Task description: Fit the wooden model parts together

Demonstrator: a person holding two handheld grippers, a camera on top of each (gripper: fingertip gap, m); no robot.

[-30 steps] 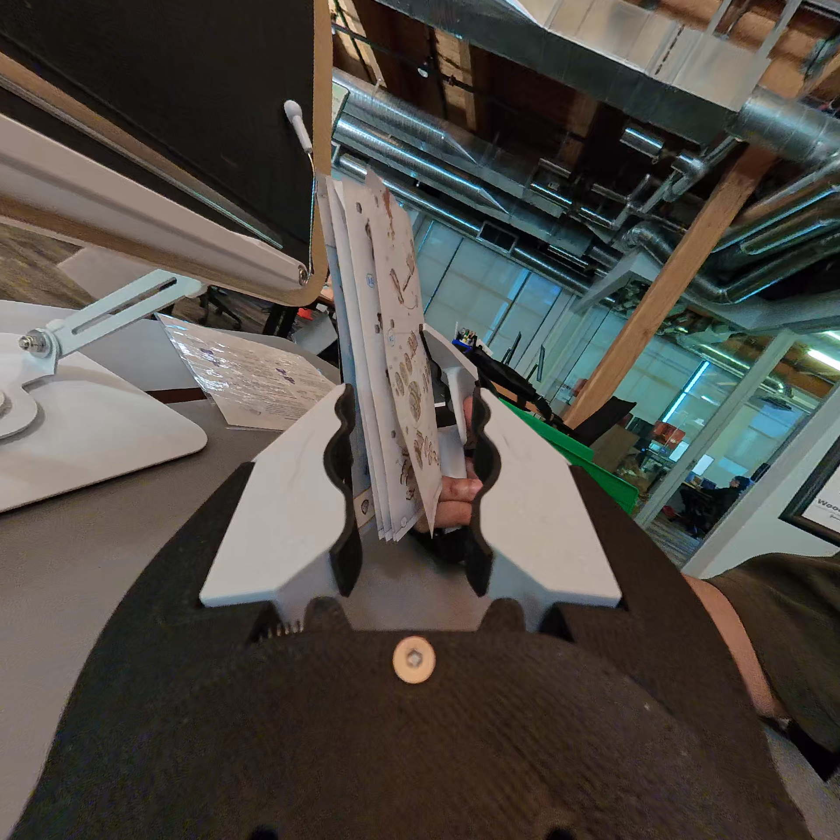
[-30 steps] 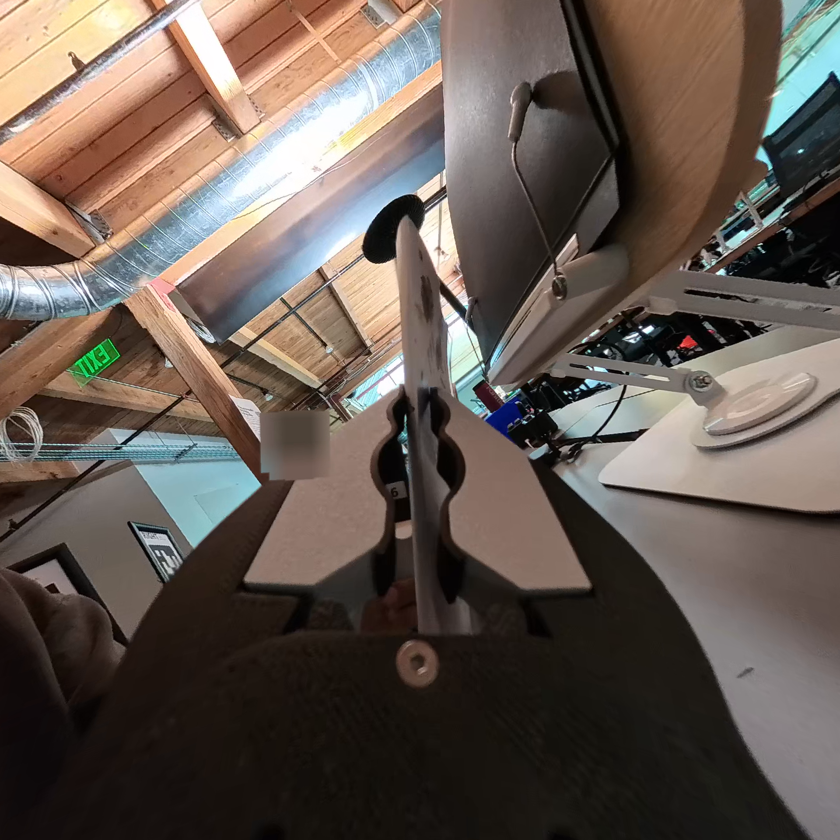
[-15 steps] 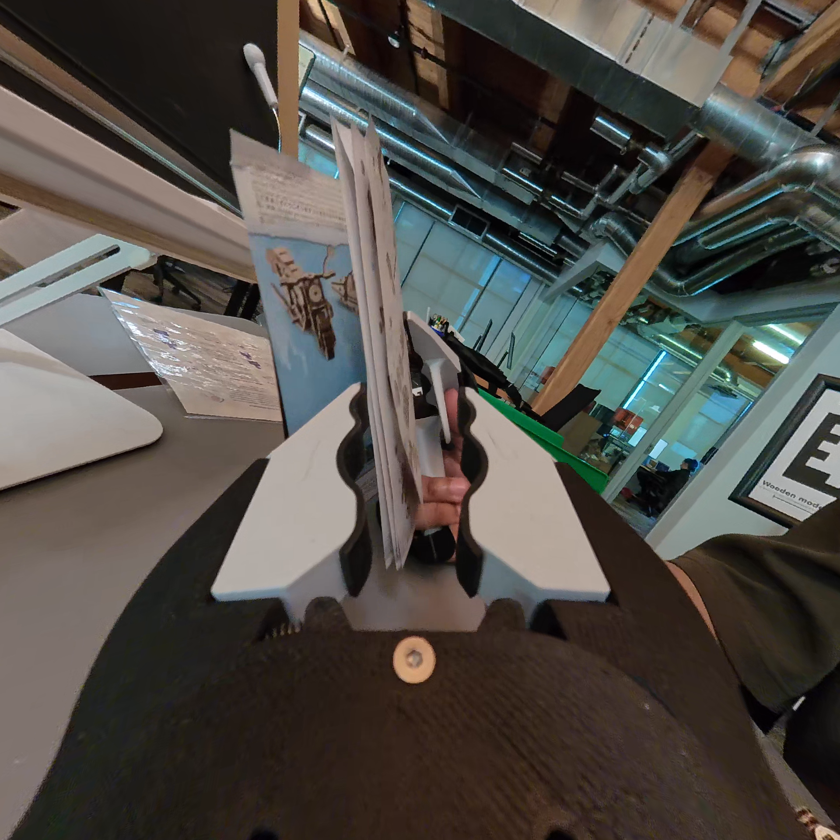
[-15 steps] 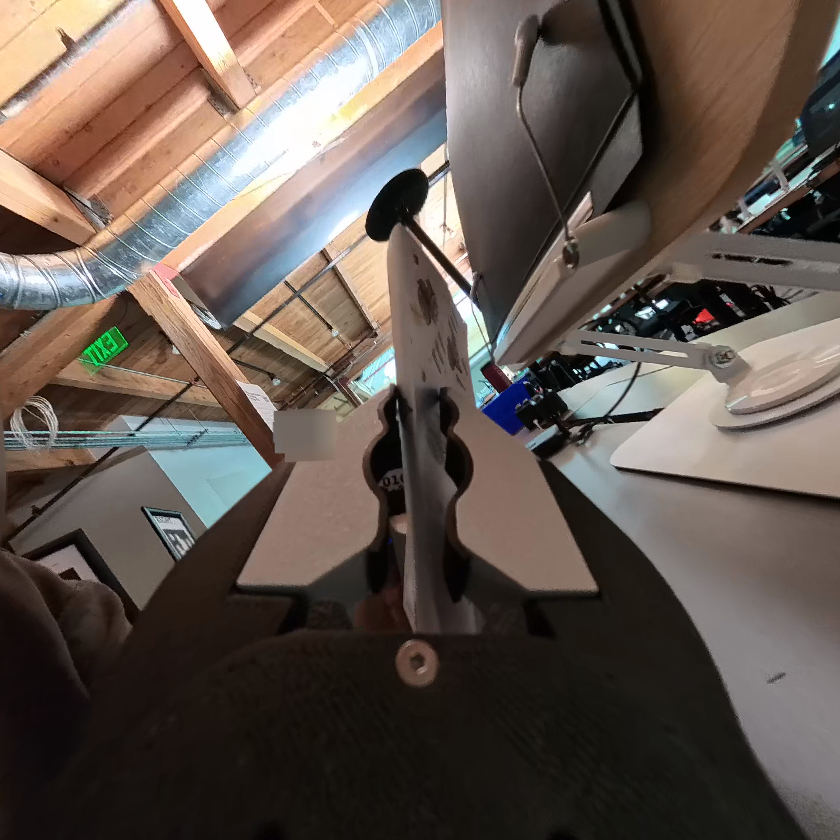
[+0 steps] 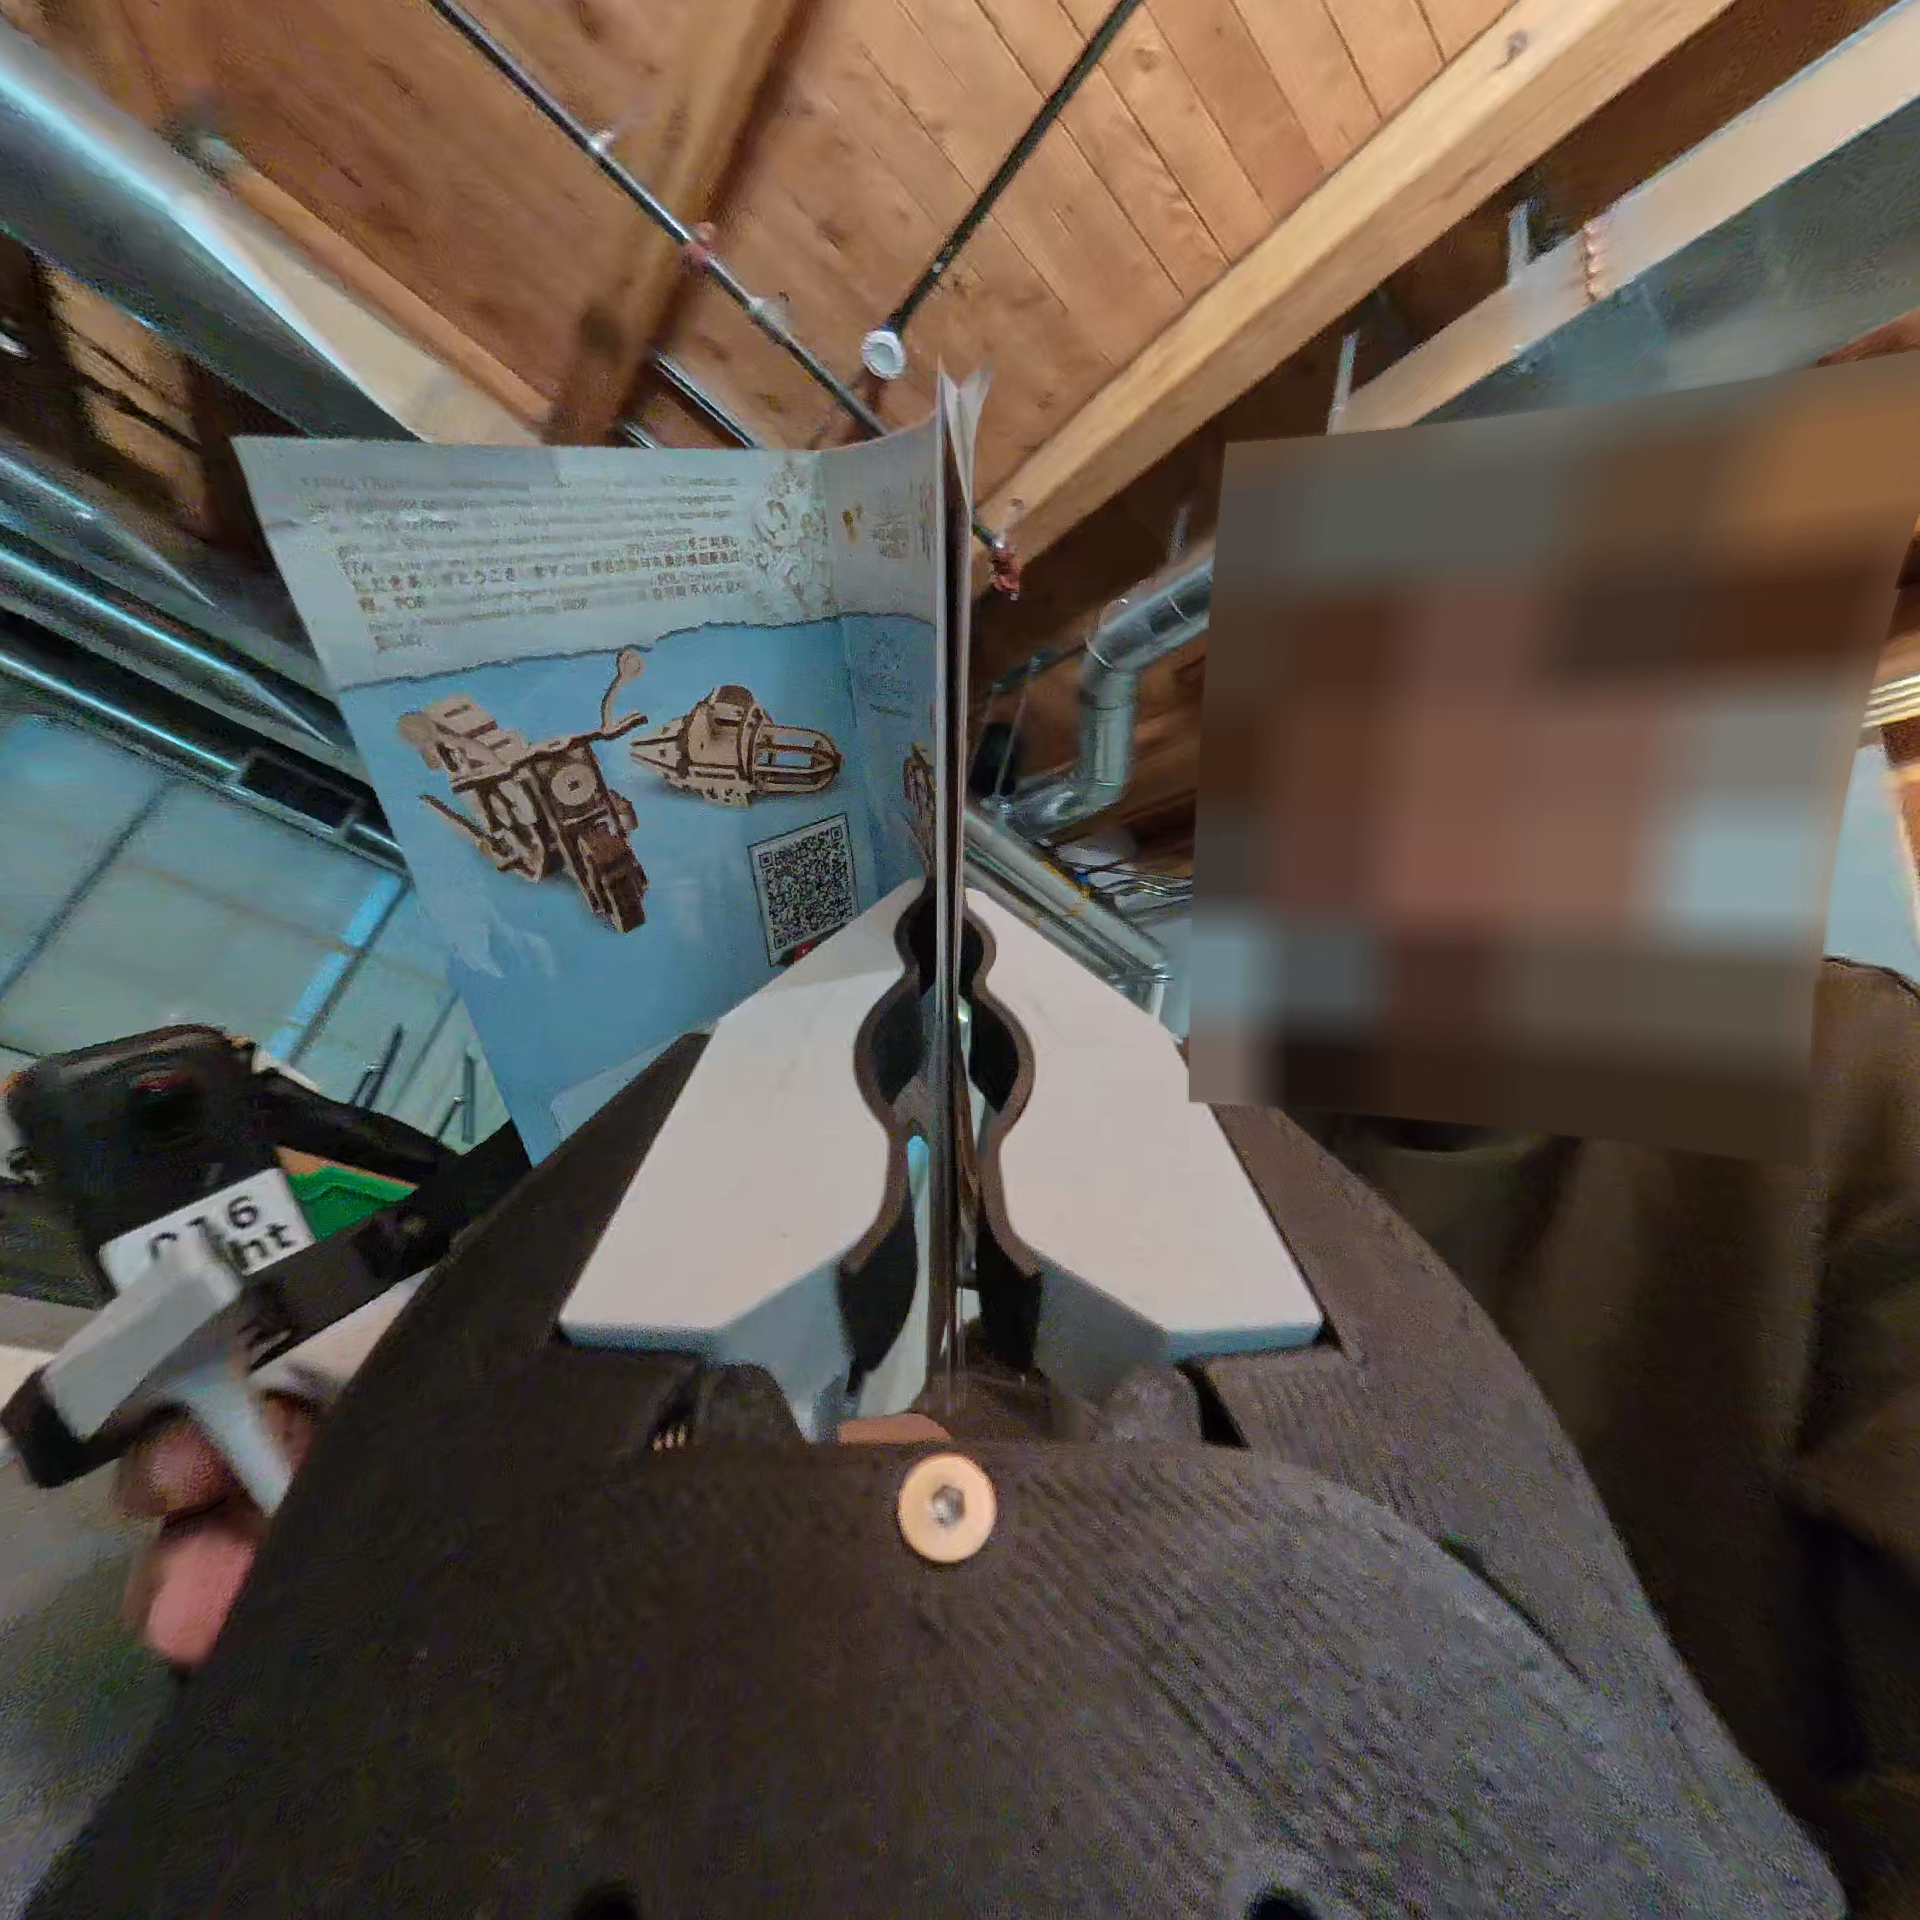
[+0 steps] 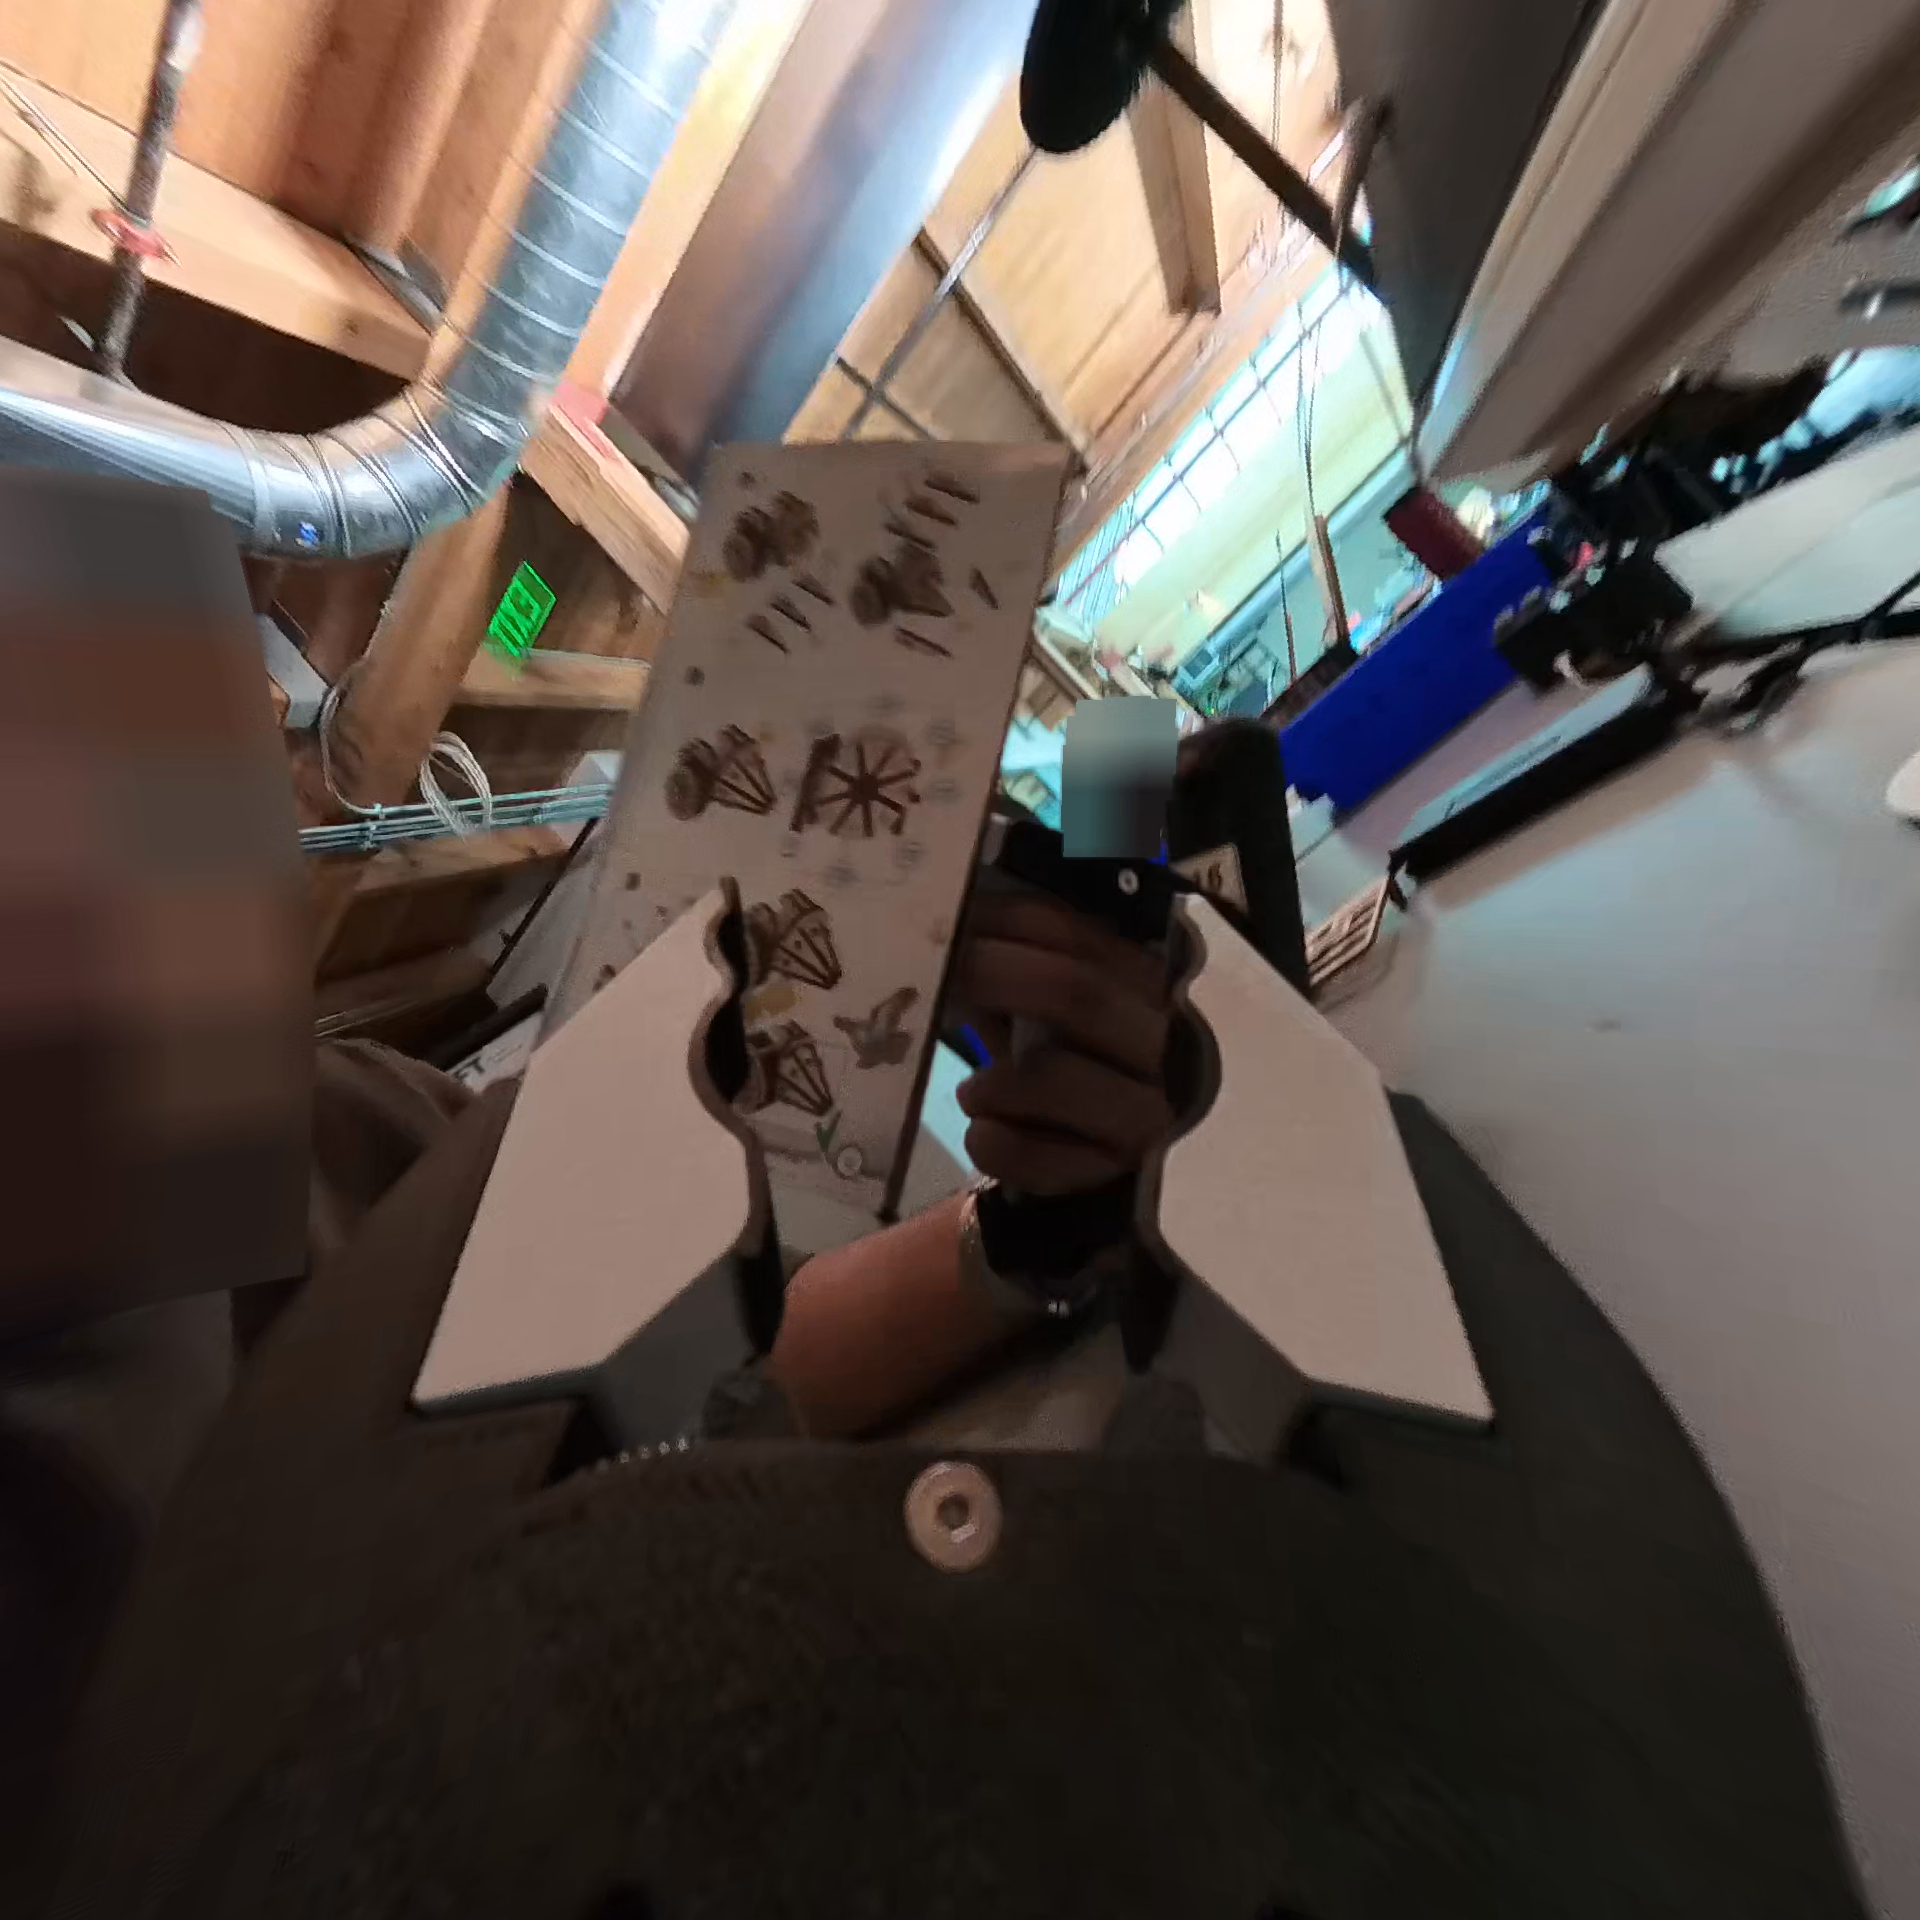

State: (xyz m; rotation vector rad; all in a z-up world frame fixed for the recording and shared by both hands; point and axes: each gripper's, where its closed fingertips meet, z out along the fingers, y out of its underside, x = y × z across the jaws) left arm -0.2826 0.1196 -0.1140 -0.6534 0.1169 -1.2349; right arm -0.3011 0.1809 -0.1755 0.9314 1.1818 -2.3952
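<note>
A paper instruction booklet [image 5: 623,779] with a blue cover and pictures of wooden models stands upright in the air. My left gripper [image 5: 945,935] is shut on its edge, with the pages edge-on between the pads and the cover fanned out to the left. In the right wrist view a printed page of the booklet [image 6: 831,727] faces me. My right gripper [image 6: 951,925] is open and empty just in front of it. It also shows at the lower left of the left wrist view [image 5: 156,1299]. No wooden part is in view.
A person in a brown top [image 5: 1662,1351] sits close behind the booklet, and a hand [image 6: 1070,1049] grips the left gripper's handle. The grey table [image 6: 1662,1039] runs off to the right, with a blue bin [image 6: 1382,717] beyond it. Beams and ducts are overhead.
My right gripper has let go of the booklet and opened. My left gripper has shut on the booklet. Both views have swung away from the monitor stand and toward the person.
</note>
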